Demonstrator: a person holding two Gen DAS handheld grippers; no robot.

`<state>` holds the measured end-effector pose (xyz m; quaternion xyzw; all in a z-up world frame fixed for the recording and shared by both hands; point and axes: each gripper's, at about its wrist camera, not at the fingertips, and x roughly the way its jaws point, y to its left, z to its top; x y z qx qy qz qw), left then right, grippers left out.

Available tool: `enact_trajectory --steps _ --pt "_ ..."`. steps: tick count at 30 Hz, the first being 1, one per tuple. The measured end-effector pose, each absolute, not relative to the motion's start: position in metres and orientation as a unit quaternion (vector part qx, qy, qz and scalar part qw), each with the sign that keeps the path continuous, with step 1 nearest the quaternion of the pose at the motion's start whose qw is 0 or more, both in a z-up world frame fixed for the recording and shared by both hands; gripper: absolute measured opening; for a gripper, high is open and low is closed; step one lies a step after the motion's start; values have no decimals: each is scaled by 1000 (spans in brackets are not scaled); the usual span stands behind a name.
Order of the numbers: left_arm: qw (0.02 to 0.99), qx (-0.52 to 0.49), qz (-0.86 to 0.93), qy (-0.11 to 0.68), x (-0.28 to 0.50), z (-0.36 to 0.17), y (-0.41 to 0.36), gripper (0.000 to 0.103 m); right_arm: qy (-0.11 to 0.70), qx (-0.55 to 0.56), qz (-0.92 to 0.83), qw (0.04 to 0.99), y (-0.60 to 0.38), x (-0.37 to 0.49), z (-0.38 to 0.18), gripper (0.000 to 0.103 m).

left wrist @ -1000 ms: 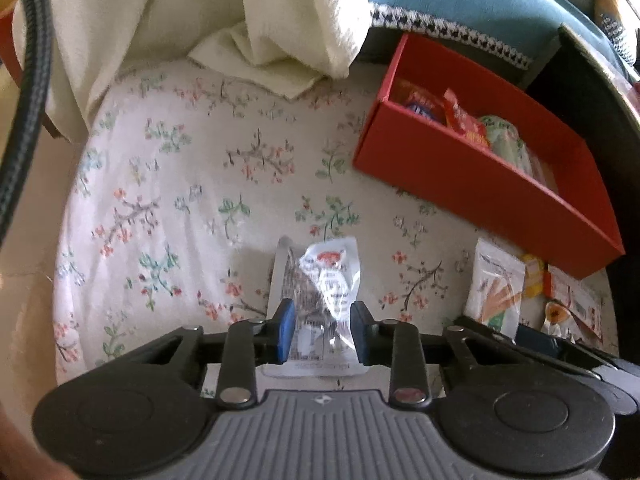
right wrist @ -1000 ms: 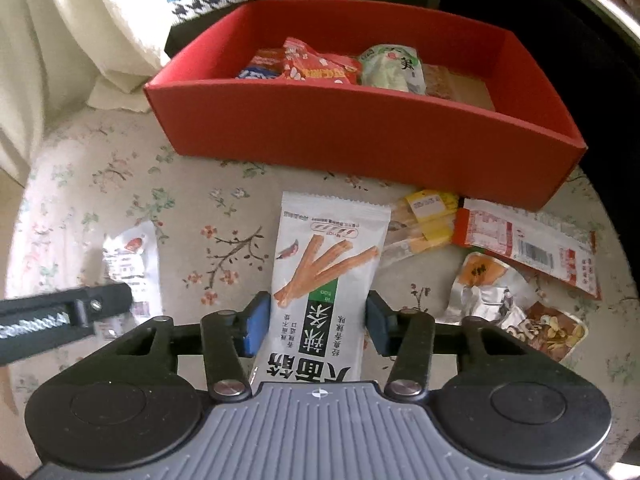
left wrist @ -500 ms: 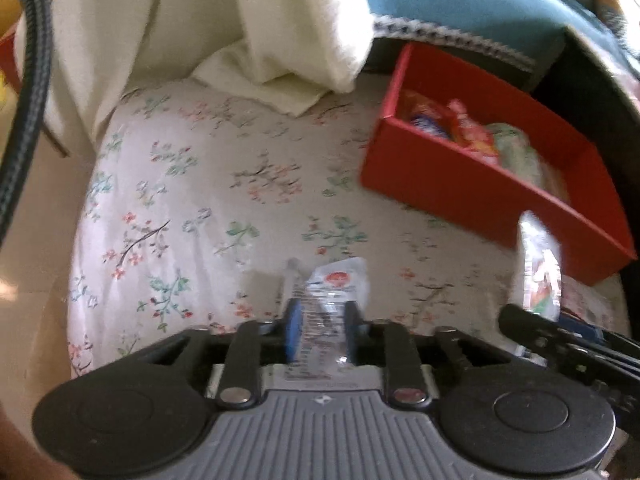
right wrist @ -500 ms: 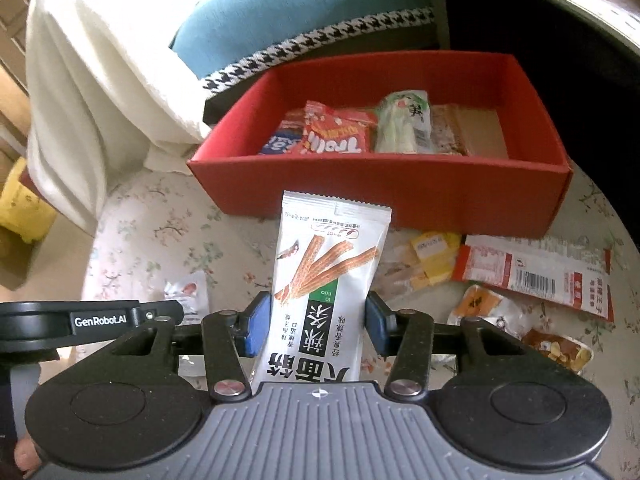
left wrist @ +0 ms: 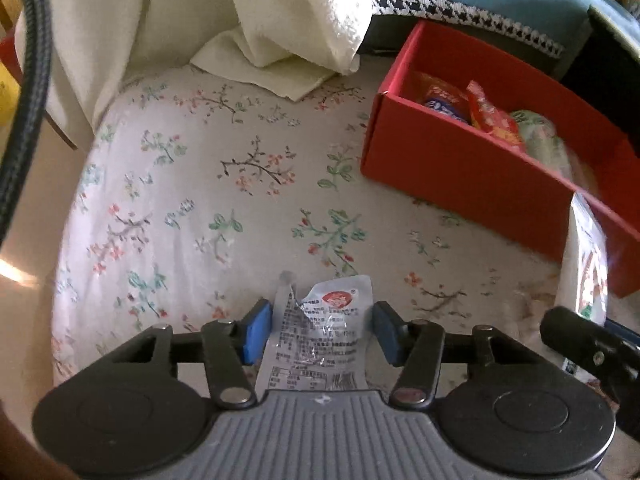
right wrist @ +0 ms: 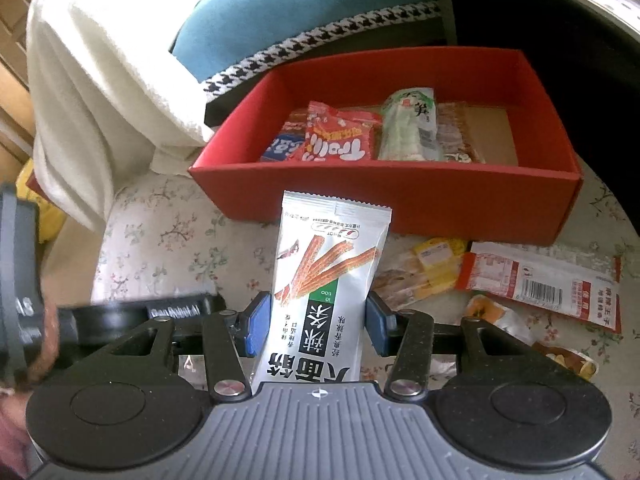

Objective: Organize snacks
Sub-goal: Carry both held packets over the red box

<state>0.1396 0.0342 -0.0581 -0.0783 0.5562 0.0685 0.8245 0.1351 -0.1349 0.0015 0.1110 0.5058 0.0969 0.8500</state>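
Left gripper [left wrist: 318, 330]: bottom centre of the left wrist view, black arms with blue pads; its jaws have just been opening and now stand apart.
Small packet: a crinkled clear-and-silver foil sachet with a red round logo [left wrist: 320, 328] lies flat on the cloth between the left pads, a gap showing on each side.
Right gripper [right wrist: 318, 324]: bottom centre of the right wrist view, its blue pads clamped on the sides of a tall packet.
Tall packet: a white and green plastic snack bag printed with orange-red sticks [right wrist: 326, 280], held upright above the cloth, its top edge overlapping the front wall of the box in the picture; also seen blurred at the right edge of the left wrist view [left wrist: 586, 264].
Loose snacks: lower right of the right wrist view, on the cloth just in front of the box: a yellow wrapped bar [right wrist: 428, 272], a red and white barcode pouch [right wrist: 544, 284], and an orange-and-silver packet [right wrist: 492, 314] beneath it.
Surface: a white floral-print cloth [left wrist: 200, 200] over a rounded table.
Box: an open red cardboard box [right wrist: 400, 196] at centre frame, holding a red Trolli bag [right wrist: 340, 140], a blue packet [right wrist: 282, 146], a pale green and white packet [right wrist: 408, 128] and a brown one [right wrist: 456, 132] side by side.
Far: a cream towel [left wrist: 280, 12] draped at upper left, and a blue cushion with houndstooth trim [right wrist: 304, 4] behind the box.
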Motion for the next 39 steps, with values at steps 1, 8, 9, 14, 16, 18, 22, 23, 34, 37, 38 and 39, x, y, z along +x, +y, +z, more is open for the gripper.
enact_trajectory --steps 1,8,9,14,16,18,22,23,34,37,38,39 --pt "827 -83 66 552 140 -53 36 47 502 111 99 852 -136 134 4 57" --pt "854 -102 40 509 145 -13 32 47 469 127 101 868 -150 133 28 57" --pt "857 -100 38 503 147 -8 31 47 465 127 100 870 -152 134 31 57" --pt "872 -92 28 479 154 12 21 47 445 133 88 881 -164 145 45 57" --pt "878 -86 24 469 160 18 18 47 437 133 86 885 -168 149 50 57" --pt "885 -79 23 458 164 24 14 47 431 131 83 889 -171 152 54 57" --pt "892 -79 15 444 174 32 9 47 423 132 76 893 -177 161 59 57" --pt "893 -80 13 444 177 33 8 47 423 132 75 893 -178 163 59 57" --pt "893 -83 4 441 204 34 -1 48 413 123 67 900 -180 175 67 57" --pt "893 -83 5 442 212 32 -2 48 415 124 63 899 -180 178 67 57" --pt "893 -83 4 443 214 31 -3 48 415 123 62 899 -180 178 67 57" --pt "893 -82 4 443 217 30 -3 48 415 122 62 900 -180 179 67 57"
